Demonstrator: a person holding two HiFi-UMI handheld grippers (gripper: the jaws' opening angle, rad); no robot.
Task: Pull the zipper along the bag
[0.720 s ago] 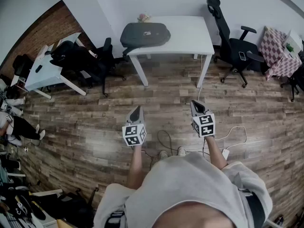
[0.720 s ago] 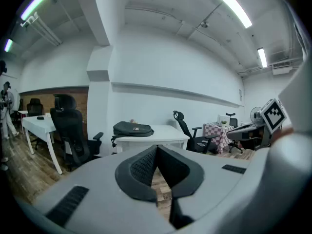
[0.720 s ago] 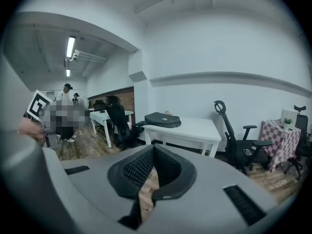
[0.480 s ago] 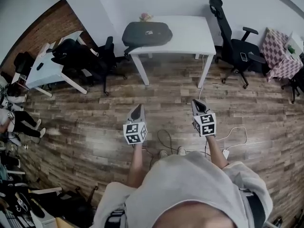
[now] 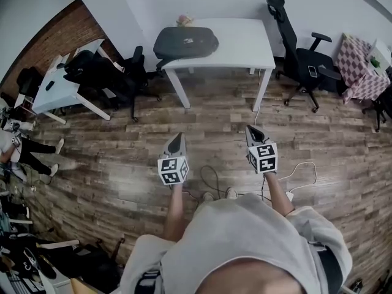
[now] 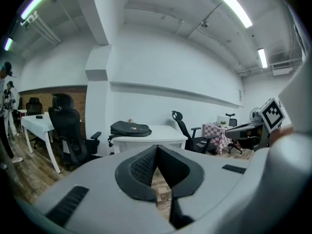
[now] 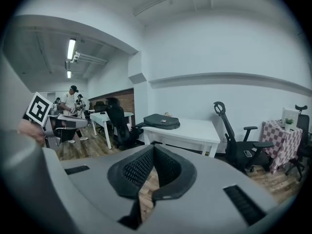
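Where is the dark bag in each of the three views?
Head view: the bag lies top centre, on the table.
Left gripper view: the bag is left of centre.
Right gripper view: the bag is near centre.
Shared landmark: the white table under it.

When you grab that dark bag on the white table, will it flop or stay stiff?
Probably floppy: the bag lies low and slumped with rounded edges, so it looks like soft fabric and would likely sag where lifted. It seems fairly flat, so maybe not heavy. It sits at the table end, so a sideways push might slide it off.
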